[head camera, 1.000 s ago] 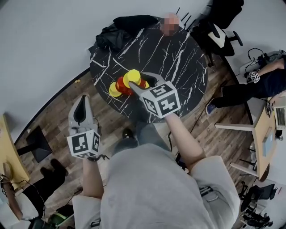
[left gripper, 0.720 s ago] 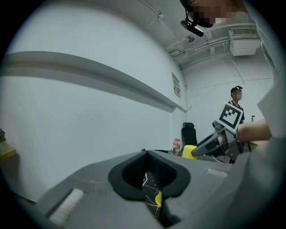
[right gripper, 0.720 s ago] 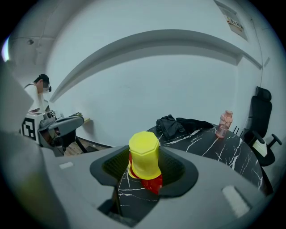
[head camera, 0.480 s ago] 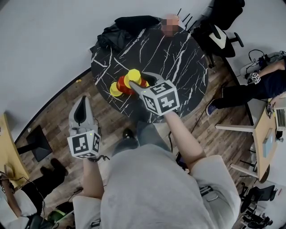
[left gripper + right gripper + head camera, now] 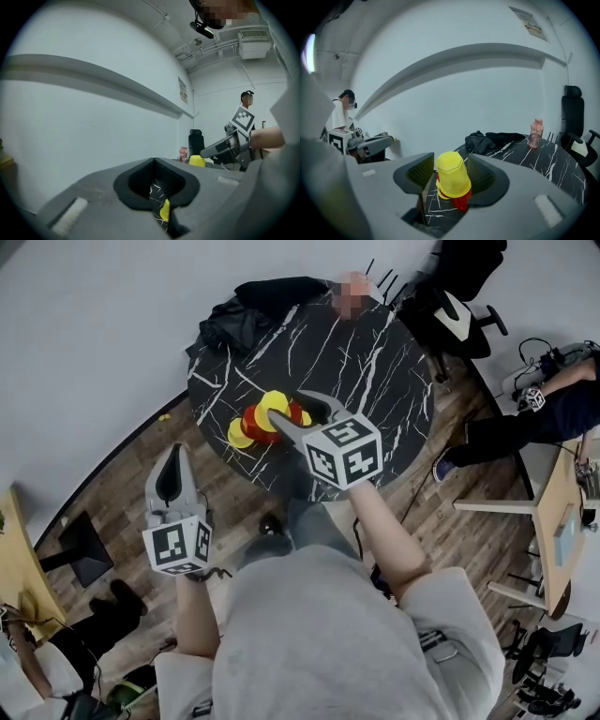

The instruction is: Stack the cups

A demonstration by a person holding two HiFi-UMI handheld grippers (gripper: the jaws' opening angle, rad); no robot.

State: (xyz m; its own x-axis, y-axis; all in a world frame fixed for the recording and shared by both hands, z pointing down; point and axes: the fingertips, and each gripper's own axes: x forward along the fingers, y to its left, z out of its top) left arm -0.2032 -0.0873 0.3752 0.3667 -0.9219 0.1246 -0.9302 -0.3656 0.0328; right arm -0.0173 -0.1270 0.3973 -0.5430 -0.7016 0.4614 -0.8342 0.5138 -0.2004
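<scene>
Right tongs (image 5: 451,165) have just been opening, yellow cup (image 5: 452,182) free between them

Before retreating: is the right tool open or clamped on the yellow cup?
Open: jaws of the right tool have just been opening; a gap shows beside yellow cup.

table (image 5: 375,362): round, black marble | jacket (image 5: 246,304): black, on table | bottle (image 5: 536,132): pink, upright on table

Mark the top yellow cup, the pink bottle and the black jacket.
Top yellow cup (image 5: 452,174): right gripper view, its side wall.
Pink bottle (image 5: 536,133): right gripper view, its body.
Black jacket (image 5: 242,313): head view, its middle.
</scene>
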